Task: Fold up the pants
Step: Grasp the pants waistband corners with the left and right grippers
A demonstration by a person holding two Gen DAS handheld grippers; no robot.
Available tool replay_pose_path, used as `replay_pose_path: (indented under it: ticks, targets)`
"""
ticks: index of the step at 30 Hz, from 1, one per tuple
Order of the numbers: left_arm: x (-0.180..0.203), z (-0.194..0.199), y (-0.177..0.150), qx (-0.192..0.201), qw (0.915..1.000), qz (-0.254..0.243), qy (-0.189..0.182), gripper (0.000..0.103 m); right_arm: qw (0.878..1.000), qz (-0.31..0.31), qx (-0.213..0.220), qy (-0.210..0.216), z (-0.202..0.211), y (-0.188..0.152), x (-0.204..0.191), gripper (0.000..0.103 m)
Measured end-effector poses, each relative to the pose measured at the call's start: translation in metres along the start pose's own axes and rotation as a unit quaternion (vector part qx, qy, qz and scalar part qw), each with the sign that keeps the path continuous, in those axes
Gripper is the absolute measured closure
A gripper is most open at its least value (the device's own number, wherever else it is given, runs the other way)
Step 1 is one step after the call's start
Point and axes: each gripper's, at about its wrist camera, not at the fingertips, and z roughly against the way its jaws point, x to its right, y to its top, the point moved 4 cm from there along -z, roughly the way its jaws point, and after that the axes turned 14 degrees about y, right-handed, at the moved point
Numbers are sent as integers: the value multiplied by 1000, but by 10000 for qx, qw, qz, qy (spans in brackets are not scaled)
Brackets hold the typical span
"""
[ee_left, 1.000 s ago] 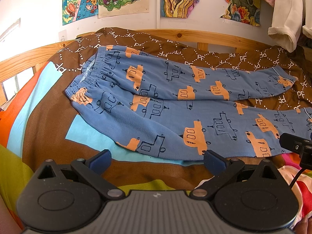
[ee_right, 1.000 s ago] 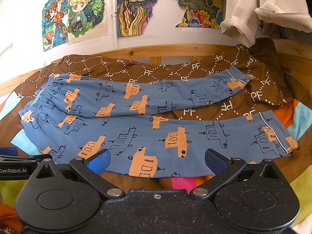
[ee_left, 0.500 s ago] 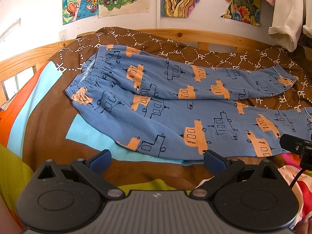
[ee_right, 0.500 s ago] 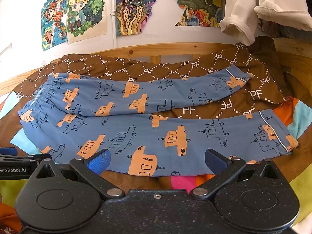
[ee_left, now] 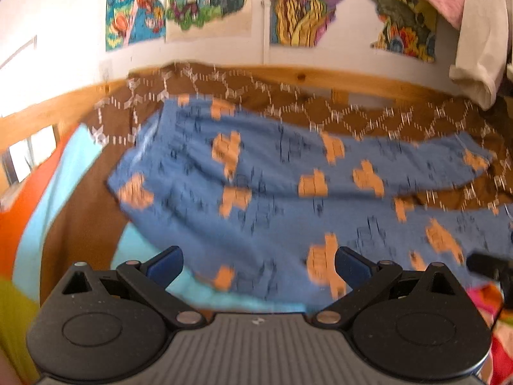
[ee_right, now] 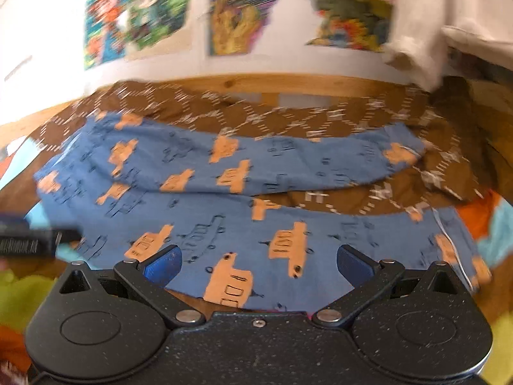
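the pants (ee_left: 272, 199) lie spread flat on a bed, blue with orange car prints, on top of a brown blanket (ee_left: 352, 118) with a white diamond pattern. the waistband sits to the left and the two legs run out to the right, one behind the other, with a strip of brown blanket showing between them toward the cuffs. in the right wrist view the pants (ee_right: 243, 224) fill the middle, the near leg's hem lying just in front of the gripper and its cuff ending at the far right.

the left gripper (ee_left: 258, 264) hangs over the near edge of the pants, fingers wide apart and holding nothing; its blue pads (ee_left: 165, 263) frame the lower edge of the near leg. the right gripper (ee_right: 256, 264) is also spread wide and empty, its pads (ee_right: 352, 264) over the near leg further toward the cuff. whether either touches the cloth cannot be told. both views are smeared by motion blur.

under the blanket a bright patchwork cover (ee_left: 73, 192) shows in orange, turquoise and yellow-green. a wooden bed rail (ee_left: 352, 80) runs behind, and colourful posters (ee_left: 208, 3) hang on the white wall. pale clothes (ee_right: 433, 25) hang at the upper right. the left gripper's body (ee_right: 29, 240) shows at the left edge of the right view.
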Motion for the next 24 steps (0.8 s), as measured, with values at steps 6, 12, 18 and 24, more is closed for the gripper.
replay_pose_path:
  ticks: [6, 12, 18, 24]
  targets:
    - [-4, -12, 51, 481, 9986, -206, 35, 0, 9976, 336, -261, 552, -10, 45, 10, 1]
    - [-15, -46, 110, 454, 9960, -763, 129, 0, 9845, 922, -1087, 1019, -28, 100, 15, 1]
    - [-20, -83, 172, 787, 9800, -1821, 177, 0, 9391, 2091, -2404, 1286, -43, 146, 9, 1]
    - [-8, -136, 214, 805, 9671, -2412, -36, 0, 9096, 3063, -2430, 1406, -102, 170, 11, 1]
